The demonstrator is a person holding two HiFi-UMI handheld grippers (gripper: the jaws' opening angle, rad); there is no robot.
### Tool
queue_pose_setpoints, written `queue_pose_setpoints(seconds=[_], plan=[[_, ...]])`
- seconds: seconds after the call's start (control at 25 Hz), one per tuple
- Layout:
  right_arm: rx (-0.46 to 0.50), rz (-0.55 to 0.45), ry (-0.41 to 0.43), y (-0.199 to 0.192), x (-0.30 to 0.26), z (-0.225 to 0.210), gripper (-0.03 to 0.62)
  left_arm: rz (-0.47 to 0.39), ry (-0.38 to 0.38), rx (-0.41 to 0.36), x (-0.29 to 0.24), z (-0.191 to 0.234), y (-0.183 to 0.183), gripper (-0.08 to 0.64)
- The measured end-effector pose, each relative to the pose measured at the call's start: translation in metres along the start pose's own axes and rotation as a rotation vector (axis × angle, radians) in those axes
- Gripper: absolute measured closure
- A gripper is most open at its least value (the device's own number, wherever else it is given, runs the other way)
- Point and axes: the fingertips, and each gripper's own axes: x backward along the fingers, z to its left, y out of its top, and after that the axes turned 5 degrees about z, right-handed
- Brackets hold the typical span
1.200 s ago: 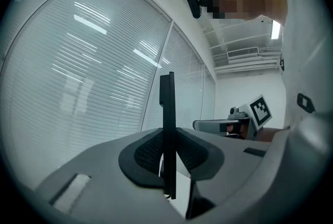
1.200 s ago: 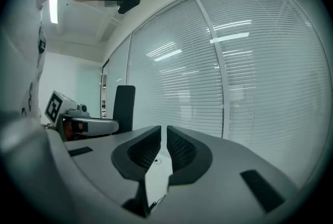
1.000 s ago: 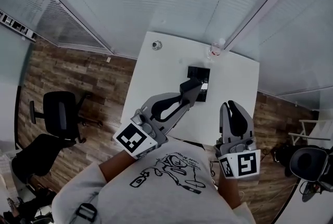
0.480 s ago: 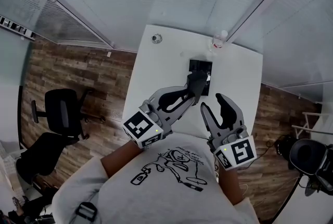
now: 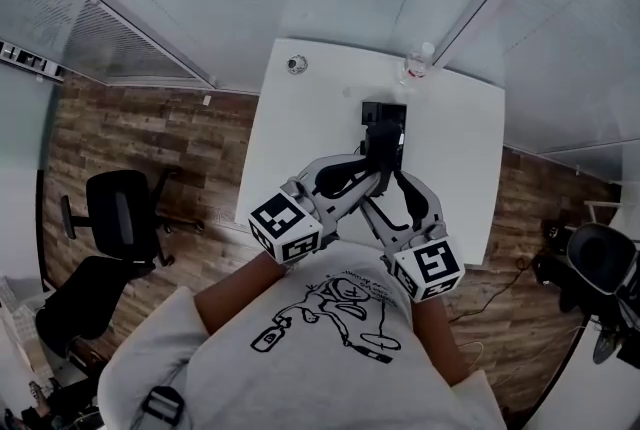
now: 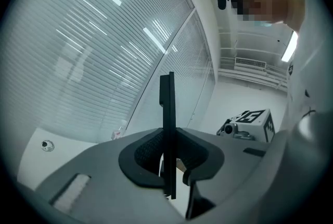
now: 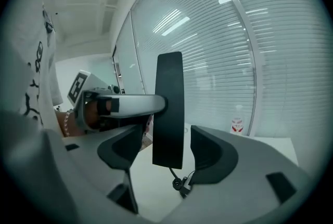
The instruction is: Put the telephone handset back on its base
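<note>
The left claw (image 6: 169,158) is clamped on the black handset (image 7: 169,108), holding it over its base (image 5: 383,110) on the white counter (image 5: 300,138) — the right claw (image 7: 166,152), its jaws just opening wide, straddles the handset without touching it.

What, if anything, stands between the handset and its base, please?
Nothing visible does. The left gripper holds the handset right by the base; the right gripper, whose fingers have just been opening, has the handset between them, untouched.
</note>
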Motion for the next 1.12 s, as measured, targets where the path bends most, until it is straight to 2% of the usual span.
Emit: queue_pose_setpoints(seconds=[0.2, 0.36, 0.44, 0.48, 0.64, 1.12], plan=[[-0.014, 0.081, -0.026, -0.031, -0.019, -0.004, 0.337, 0.020, -0.024, 0.059, -0.007, 0.008, -0.020, 0.491], [-0.032, 0.094, -0.046, -0.045, -0.025, -0.007, 0.339, 0.020, -0.048, 0.128, -0.008, 0.011, -0.029, 0.491], [-0.043, 0.098, -0.053, -0.050, -0.025, -0.009, 0.344, 0.023, -0.052, 0.143, -0.008, 0.011, -0.033, 0.491], [-0.048, 0.100, -0.056, -0.052, -0.025, -0.011, 0.374, 0.025, -0.054, 0.147, -0.009, 0.011, -0.035, 0.491], [-0.080, 0.121, -0.070, -0.065, -0.027, -0.017, 0.382, 0.038, -0.058, 0.161, -0.016, 0.015, -0.047, 0.491], [-0.160, 0.220, -0.121, -0.093, -0.032, -0.027, 0.382, 0.086, 0.053, -0.004, -0.028, 0.025, -0.073, 0.463]])
